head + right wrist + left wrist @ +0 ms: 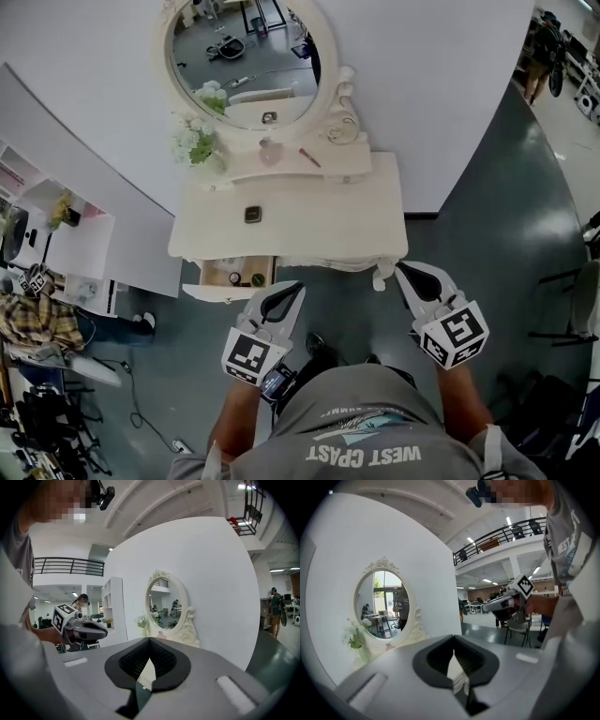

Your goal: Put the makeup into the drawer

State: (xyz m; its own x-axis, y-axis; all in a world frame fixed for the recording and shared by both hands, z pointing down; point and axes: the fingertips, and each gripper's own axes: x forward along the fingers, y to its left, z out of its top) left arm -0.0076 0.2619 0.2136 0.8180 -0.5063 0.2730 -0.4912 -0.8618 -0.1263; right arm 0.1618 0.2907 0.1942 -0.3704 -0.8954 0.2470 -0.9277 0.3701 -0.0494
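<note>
- The drawer [223, 292] stands pulled out at the front left of the white worktop [319, 220]. A few small items [246, 278] lie inside, too small to identify.
- On the raised ledge under the mirror [246, 56] sit a pale pink piece [270, 151] and a thin reddish stick [309, 157]. What they are is unclear.
- Neither gripper view shows the worktop surface or the drawer, because each tool's own grey body fills the lower part of the picture.
- White flowers [197, 141] stand at the mirror's left. A white shelf unit [80, 246] is further left, against the curved white wall [441, 84].
- Nothing stands between the tools and the worktop's front edge.
- The left tool [296, 287] has its jaws pressed together with nothing between them. Its tip is just off the drawer's right front corner, in front of the worktop edge.
- The right tool [401, 270] also has its jaws together and empty. Its tip is near the worktop's front right corner.
- A small dark square case [252, 214] lies flat on the worktop, left of centre, straight behind the open drawer.
- The case is beyond the left tool's tip and slightly to its left, apart from it. It is well apart from the right tool.
</note>
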